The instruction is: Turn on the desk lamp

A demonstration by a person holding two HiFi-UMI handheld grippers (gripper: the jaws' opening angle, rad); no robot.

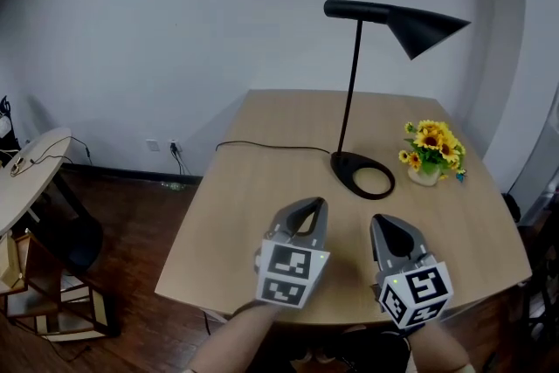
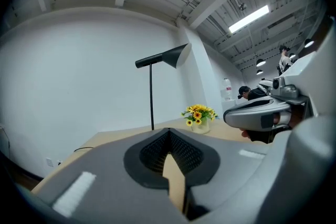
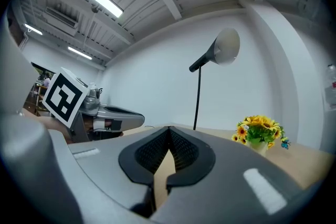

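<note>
A black desk lamp [image 1: 353,83] stands on the wooden table [image 1: 253,188], its ring-shaped base [image 1: 362,174] near the middle and its cone shade [image 1: 424,28] pointing right; the shade looks dark. The lamp's pole [image 2: 151,94] rises ahead in the left gripper view, and the lamp [image 3: 198,93] also shows in the right gripper view. My left gripper [image 1: 314,207] hovers over the table's near edge, shut with nothing in it. Beside it, my right gripper [image 1: 382,228] is shut and empty too. Both sit short of the lamp base.
A small pot of yellow flowers [image 1: 431,152] stands right of the lamp base. The lamp's black cord [image 1: 262,146] runs left across the table and off its edge. A round side table [image 1: 31,175] is at the far left, above a dark wood floor.
</note>
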